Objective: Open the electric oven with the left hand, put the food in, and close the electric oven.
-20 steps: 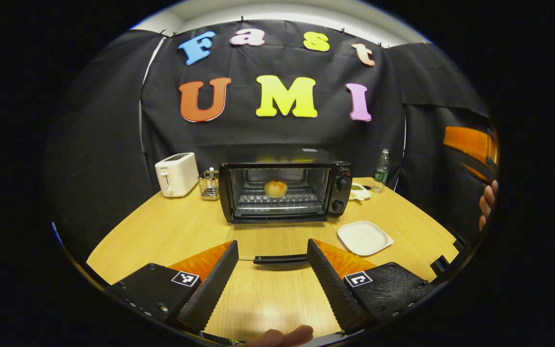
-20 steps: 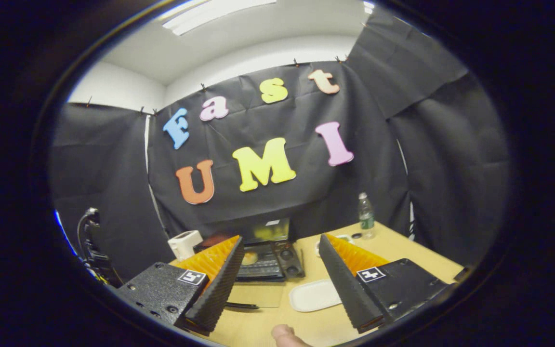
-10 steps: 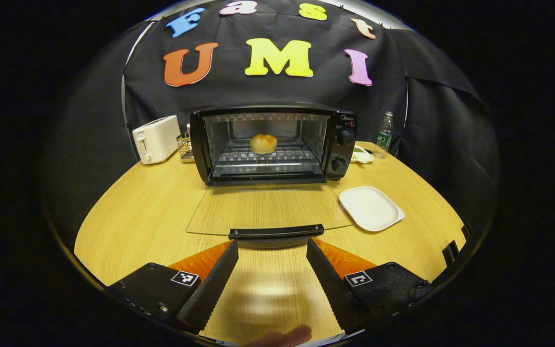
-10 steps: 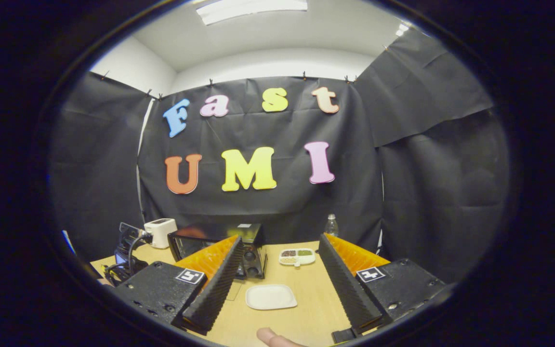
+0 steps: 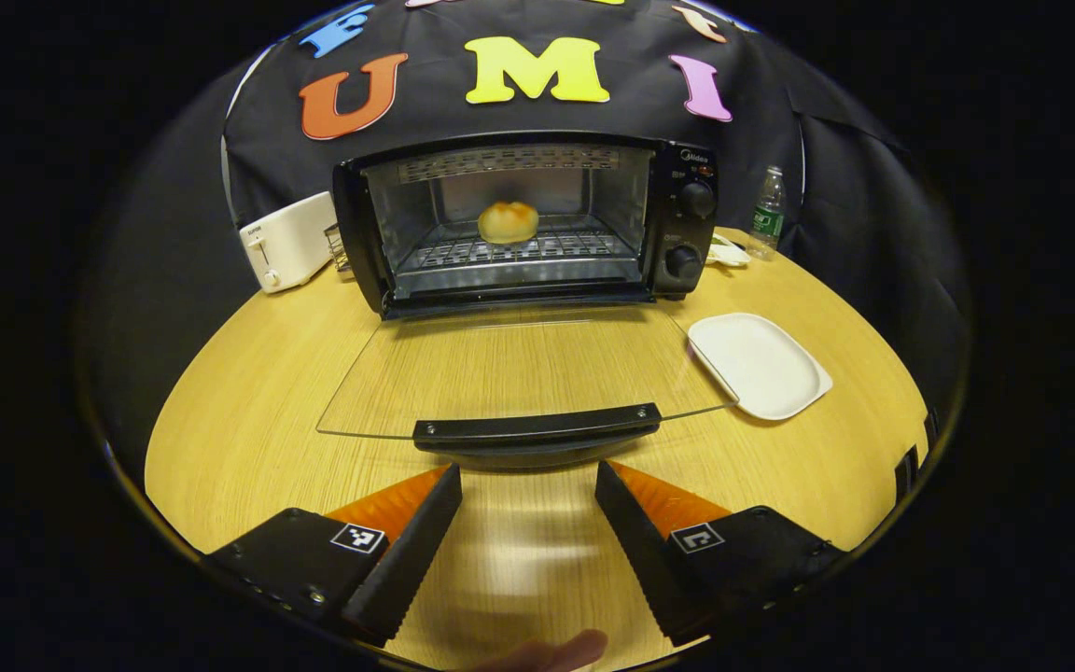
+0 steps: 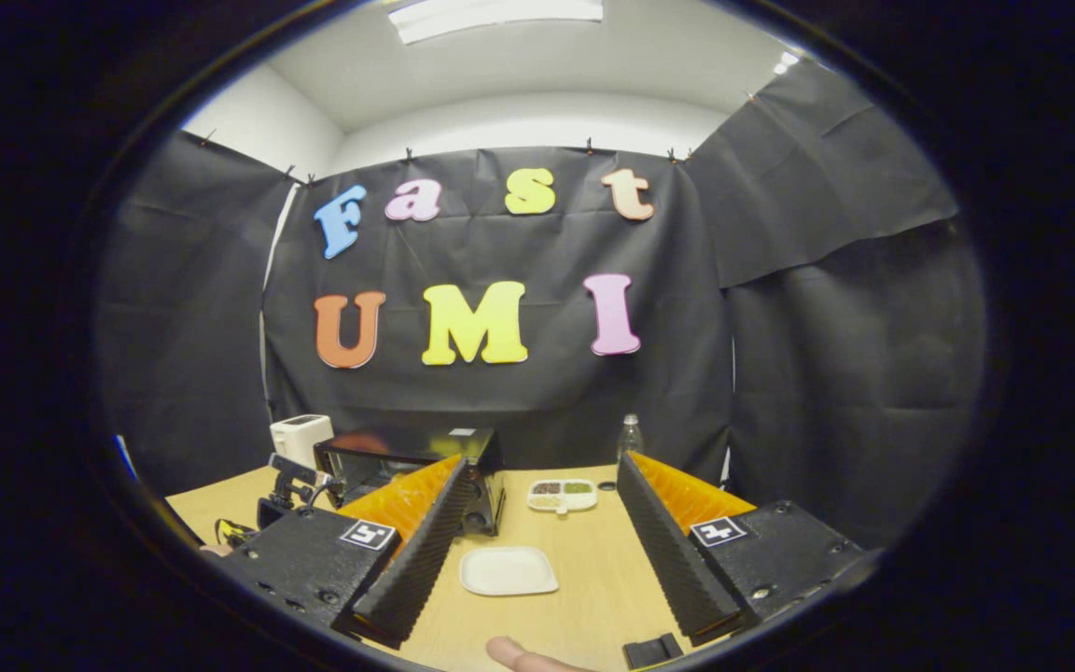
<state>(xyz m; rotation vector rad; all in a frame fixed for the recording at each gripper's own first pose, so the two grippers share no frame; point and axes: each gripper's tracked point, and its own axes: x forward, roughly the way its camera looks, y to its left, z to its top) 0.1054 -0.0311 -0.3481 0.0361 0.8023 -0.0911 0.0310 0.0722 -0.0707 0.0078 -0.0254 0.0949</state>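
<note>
In the left gripper view, the oven (image 5: 523, 219) is standing open on the table (image 5: 258, 392), its glass door (image 5: 519, 373) lying flat toward the camera. The bun (image 5: 508, 222) is sitting on the rack (image 5: 519, 250) inside the oven, near the middle. The door's handle (image 5: 536, 429) is lying just beyond the left gripper (image 5: 526, 490), whose fingers (image 5: 411, 546) are spread apart and gripping nothing; the handle is not between them. A white plate (image 5: 760, 364) is lying bare on the table just right of the door. A toaster (image 5: 287, 241) is standing left of the oven, a bottle (image 5: 766, 213) right of it, and a small dish (image 5: 729, 252) is lying between bottle and oven; what it holds is too small to tell here. A fingertip (image 5: 561, 649) is showing at the bottom edge.

In the right gripper view, the right gripper (image 6: 537, 551) is hanging released above the table (image 6: 584, 579), nothing between its fingers (image 6: 663, 551). The plate (image 6: 508, 570) is lying between them farther off, bare. Beyond it, the dish (image 6: 563, 495) is holding dark, green and pale fillings in separate compartments. The oven (image 6: 407, 462) is standing left of it, partly hidden by the left finger; the bun is hidden. The toaster (image 6: 300, 437) and bottle (image 6: 629, 437) are standing at the back.
</note>
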